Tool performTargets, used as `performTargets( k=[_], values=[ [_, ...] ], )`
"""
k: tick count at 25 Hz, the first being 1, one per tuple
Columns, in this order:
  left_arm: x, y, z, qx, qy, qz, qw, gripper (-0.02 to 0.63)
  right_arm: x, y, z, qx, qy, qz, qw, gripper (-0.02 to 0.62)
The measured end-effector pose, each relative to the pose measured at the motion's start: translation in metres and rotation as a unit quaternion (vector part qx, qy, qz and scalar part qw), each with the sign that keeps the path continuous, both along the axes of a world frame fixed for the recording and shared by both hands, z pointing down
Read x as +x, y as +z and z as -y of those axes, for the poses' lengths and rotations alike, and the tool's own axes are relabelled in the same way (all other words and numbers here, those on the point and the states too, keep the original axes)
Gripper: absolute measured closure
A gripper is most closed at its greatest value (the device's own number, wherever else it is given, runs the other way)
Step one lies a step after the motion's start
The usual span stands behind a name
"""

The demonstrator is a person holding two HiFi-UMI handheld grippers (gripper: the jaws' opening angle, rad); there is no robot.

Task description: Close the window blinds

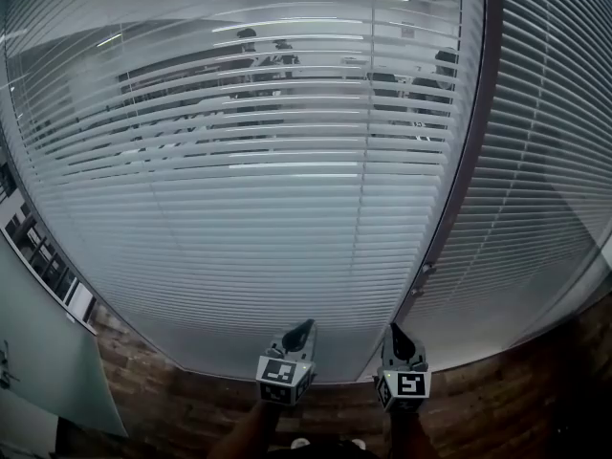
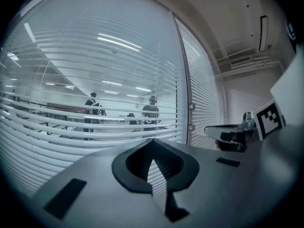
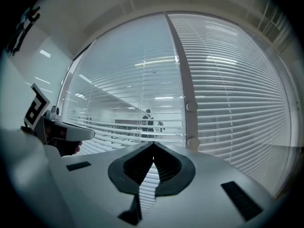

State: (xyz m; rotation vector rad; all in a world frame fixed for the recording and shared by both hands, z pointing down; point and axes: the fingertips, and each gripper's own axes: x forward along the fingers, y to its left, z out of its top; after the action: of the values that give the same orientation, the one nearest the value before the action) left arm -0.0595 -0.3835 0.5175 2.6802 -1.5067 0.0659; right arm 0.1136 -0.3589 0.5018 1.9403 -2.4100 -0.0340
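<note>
Window blinds (image 1: 239, 208) fill the left glass panel, directly ahead of both grippers and well apart from them. In the upper part the slats are tilted flat, so that people (image 1: 263, 51) and ceiling lights in the room beyond are seen between them; this panel is therefore judged not yet closed. Lower down the slats read as denser, and little is seen through them.

The panel is bounded on its right by an upright frame post (image 1: 469, 161), on which two small round knobs (image 3: 191, 107) are mounted one above the other. These are presumably the controls by which the slats are tilted, though no cord or wand can be made out. Beyond the post, a neighbouring blind (image 1: 545, 161) is shown with nothing visible through its slats.

The left gripper (image 1: 306, 325) is held level and aimed at the lower slats; its jaws are clenched tip to tip, with nothing between them. The right gripper (image 1: 393, 332) is held beside it, nearer the post, likewise clamped together and empty. Both are carried low and side by side, probably as an approach to the post, so a control has yet to be reached. The marker cube (image 1: 282, 373) on each gripper is turned up towards the head camera. Wood-patterned flooring (image 1: 191, 400) lies beneath.
</note>
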Motion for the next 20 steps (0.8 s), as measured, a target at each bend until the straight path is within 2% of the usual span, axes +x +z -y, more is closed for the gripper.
performTargets(
  k=[1, 4, 6, 9, 14, 18, 20],
  values=[
    [0.002, -0.001, 0.003, 0.006, -0.002, -0.002, 1.0000, 0.606, 0.004, -0.002, 0.003, 0.001, 0.002, 0.000, 1.000, 0.592],
    [0.010, -0.003, 0.002, -0.024, 0.001, 0.004, 0.9997, 0.606, 0.015, -0.011, 0.011, 0.011, 0.009, 0.000, 1.000, 0.592],
    [0.016, -0.008, 0.004, -0.029, -0.002, 0.000, 0.9996, 0.606, 0.022, -0.018, 0.015, 0.019, 0.012, -0.001, 1.000, 0.592],
    [0.024, -0.018, 0.010, -0.021, -0.009, -0.006, 0.9997, 0.606, 0.032, -0.031, 0.022, 0.034, 0.018, -0.006, 0.999, 0.592],
    [0.043, -0.021, 0.019, 0.026, 0.004, 0.009, 0.9996, 0.606, 0.058, -0.038, 0.032, 0.045, 0.061, -0.010, 0.997, 0.592],
    [0.060, -0.026, 0.016, -0.002, 0.016, 0.011, 0.9998, 0.606, 0.071, -0.045, 0.036, 0.040, 0.075, -0.013, 0.996, 0.591],
    [0.066, -0.030, 0.017, -0.003, 0.021, 0.006, 0.9998, 0.606, 0.074, -0.050, 0.039, 0.040, 0.077, -0.014, 0.996, 0.582]
  ],
)
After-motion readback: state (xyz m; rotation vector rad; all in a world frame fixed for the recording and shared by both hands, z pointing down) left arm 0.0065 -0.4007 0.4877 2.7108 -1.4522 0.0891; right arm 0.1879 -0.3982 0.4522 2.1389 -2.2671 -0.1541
